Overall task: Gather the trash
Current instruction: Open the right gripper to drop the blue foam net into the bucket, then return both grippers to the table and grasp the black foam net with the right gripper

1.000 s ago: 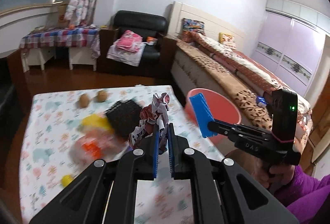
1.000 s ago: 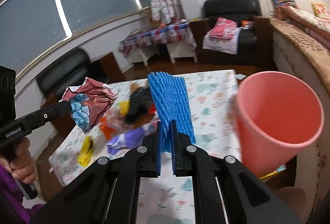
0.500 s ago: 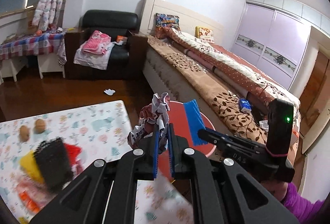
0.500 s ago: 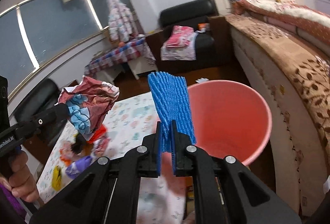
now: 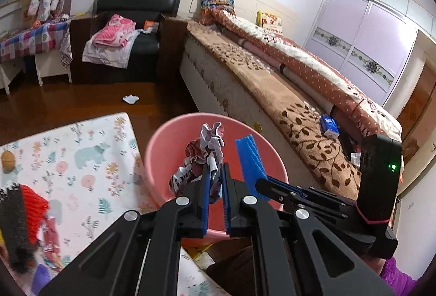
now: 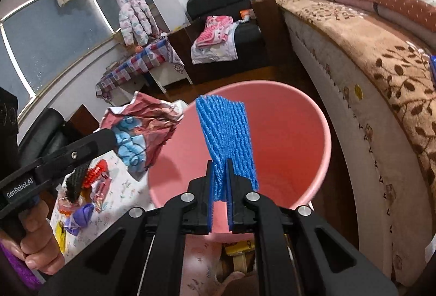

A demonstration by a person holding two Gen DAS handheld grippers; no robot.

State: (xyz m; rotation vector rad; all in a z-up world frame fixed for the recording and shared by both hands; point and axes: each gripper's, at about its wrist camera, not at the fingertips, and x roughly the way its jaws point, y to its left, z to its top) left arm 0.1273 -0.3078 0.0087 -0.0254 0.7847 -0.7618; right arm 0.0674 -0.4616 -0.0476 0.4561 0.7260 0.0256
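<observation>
A pink bucket (image 5: 163, 149) stands off the table's right edge, beside the bed; it also shows in the right wrist view (image 6: 313, 132). My left gripper (image 5: 215, 179) is shut on a crumpled red and white wrapper (image 5: 204, 151) and holds it over the bucket's mouth. My right gripper (image 6: 220, 176) is shut on a blue foam net (image 6: 226, 132), also over the bucket's mouth. The foam net (image 5: 249, 157) and the right gripper show in the left wrist view just right of the wrapper. The wrapper (image 6: 144, 130) shows left of the foam net in the right wrist view.
A table with a patterned cloth (image 5: 81, 149) lies left of the bucket, with more trash on it: a black and red net (image 5: 24, 208), a purple wrapper (image 6: 81, 214), a yellow piece (image 6: 60, 236) and a nut (image 5: 6, 158). A bed (image 5: 286, 94) runs along the right.
Both grippers have swung right from above the table to above the pink bucket, each still holding its piece of trash. The bucket now fills the middle of both views.
</observation>
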